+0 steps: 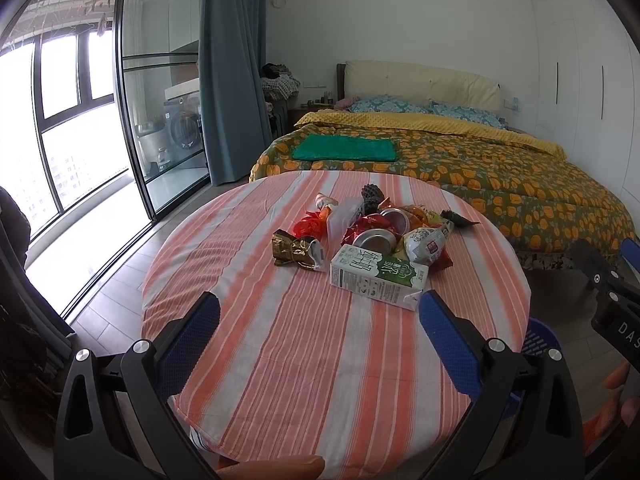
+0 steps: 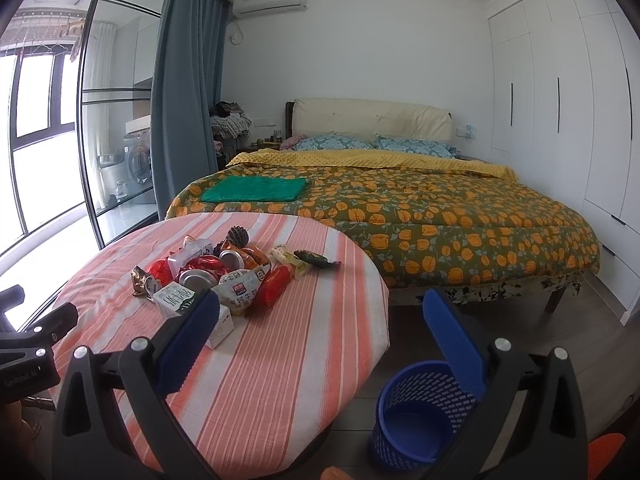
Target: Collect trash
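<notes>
A pile of trash lies mid-table on the striped cloth (image 1: 280, 360): a green-and-white milk carton (image 1: 378, 276) nearest, a gold wrapper (image 1: 296, 254), two crushed cans (image 1: 380, 242), a red wrapper (image 1: 310, 224) and a white snack bag (image 1: 424, 246). My left gripper (image 1: 320, 300) hovers open over the table's near side, short of the carton, holding nothing. My right gripper (image 2: 322, 299) is open and empty too, at the table's right edge, with the carton (image 2: 176, 300) behind its left finger. A blue mesh basket (image 2: 420, 412) stands on the floor under its right finger.
A bed (image 2: 440, 216) with an orange-flowered quilt stands just beyond the table. White wardrobes (image 2: 560, 100) line the right wall. A glass sliding door (image 1: 160, 120) and a blue curtain (image 1: 232, 80) are on the left. Wood floor (image 2: 540, 340) shows between table, basket and bed.
</notes>
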`<state>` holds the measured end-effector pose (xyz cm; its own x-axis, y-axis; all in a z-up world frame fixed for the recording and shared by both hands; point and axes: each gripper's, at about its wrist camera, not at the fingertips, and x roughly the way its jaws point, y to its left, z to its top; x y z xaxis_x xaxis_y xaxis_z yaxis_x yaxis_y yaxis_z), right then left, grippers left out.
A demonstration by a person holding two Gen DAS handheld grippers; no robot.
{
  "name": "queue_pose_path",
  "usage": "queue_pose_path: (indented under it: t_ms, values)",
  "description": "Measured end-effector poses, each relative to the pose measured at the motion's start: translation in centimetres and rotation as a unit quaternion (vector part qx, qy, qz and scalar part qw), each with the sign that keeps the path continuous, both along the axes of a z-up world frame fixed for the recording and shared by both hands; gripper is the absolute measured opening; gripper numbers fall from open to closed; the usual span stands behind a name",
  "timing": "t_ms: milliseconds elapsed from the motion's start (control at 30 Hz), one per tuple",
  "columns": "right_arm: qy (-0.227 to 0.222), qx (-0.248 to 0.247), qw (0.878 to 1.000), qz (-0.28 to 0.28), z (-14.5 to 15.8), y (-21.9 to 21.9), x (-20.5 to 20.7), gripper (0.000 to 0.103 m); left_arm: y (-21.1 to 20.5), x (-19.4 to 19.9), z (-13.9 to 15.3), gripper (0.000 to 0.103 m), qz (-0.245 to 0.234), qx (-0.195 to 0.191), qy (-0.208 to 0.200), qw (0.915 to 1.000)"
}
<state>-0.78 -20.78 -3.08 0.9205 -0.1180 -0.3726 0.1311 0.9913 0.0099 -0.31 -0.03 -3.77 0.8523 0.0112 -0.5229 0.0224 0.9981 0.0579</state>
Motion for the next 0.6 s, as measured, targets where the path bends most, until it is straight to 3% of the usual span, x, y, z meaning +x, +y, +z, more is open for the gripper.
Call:
queue_pose_path:
  t_ms: [600]
  values:
    - [0.004,0.001,1.000,-0.001,-0.6,-0.6,0.1,0.098,1.1,1.6,-1.6,0.099,0.009,-0.005,0.032,0.9994]
